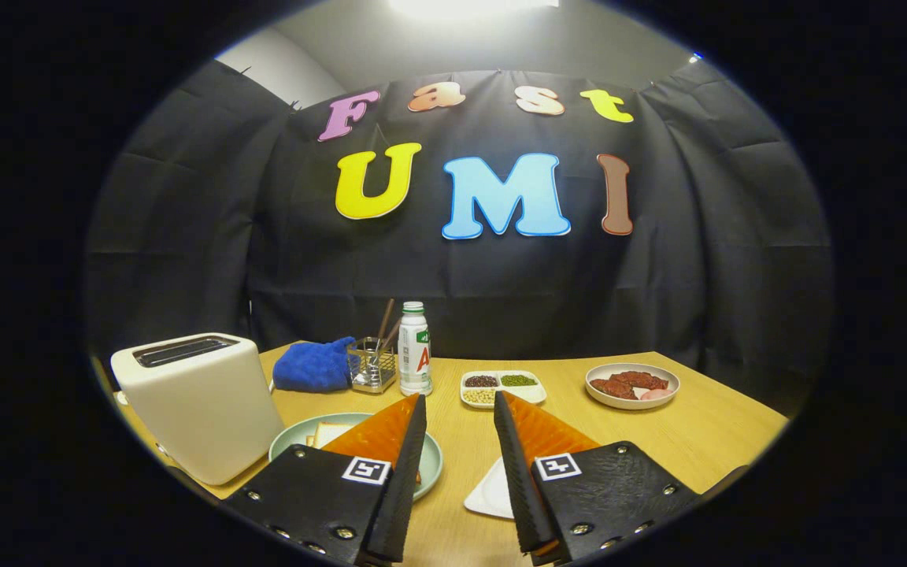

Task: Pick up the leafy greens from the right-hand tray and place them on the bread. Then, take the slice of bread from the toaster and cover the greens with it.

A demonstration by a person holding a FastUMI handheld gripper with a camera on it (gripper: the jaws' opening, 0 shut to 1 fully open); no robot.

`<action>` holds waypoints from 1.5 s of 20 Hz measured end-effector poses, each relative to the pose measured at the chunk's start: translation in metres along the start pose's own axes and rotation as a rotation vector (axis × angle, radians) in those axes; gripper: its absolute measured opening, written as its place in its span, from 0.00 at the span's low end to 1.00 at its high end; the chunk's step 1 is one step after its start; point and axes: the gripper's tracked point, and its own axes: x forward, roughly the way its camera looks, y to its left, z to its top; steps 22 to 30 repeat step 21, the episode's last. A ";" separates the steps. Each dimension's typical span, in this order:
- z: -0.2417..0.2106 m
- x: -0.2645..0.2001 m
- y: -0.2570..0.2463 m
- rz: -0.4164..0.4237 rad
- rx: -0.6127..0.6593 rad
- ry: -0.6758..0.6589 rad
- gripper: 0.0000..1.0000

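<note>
Wooden tabletop [697,441] carries all items. The hand-held gripper [460,405] hovers over its near edge, fingers spread wide with nothing between them.

Left side: a cream toaster [198,402] with a dark top slot; whether bread sits inside cannot be told. Just right of it, under the left finger, a pale green plate [296,441] holds a bread slice [329,431], partly hidden by the finger.

Under the right finger lies a white tray [491,494]; the finger covers most of it and its contents, including any greens, cannot be seen.

Far row, left to right:
- blue cloth [313,365];
- wire caddy [372,367] holding thin sticks;
- white bottle [415,350] with a green cap; its label shows a large red letter, otherwise unreadable;
- divided dish [502,388] with dark, green and pale grains in separate compartments;
- round bowl [632,385] holding reddish-brown meat pieces and a pink slice.

The dish sits beyond the gap between the fingers.
</note>
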 end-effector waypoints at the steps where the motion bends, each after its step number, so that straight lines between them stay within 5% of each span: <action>1: 0.003 -0.002 -0.009 0.001 0.006 -0.010 0.53; 21: 0.016 -0.028 -0.296 -0.077 -0.056 -0.141 0.52; 30: 0.016 -0.028 -0.296 -0.077 -0.056 -0.141 0.52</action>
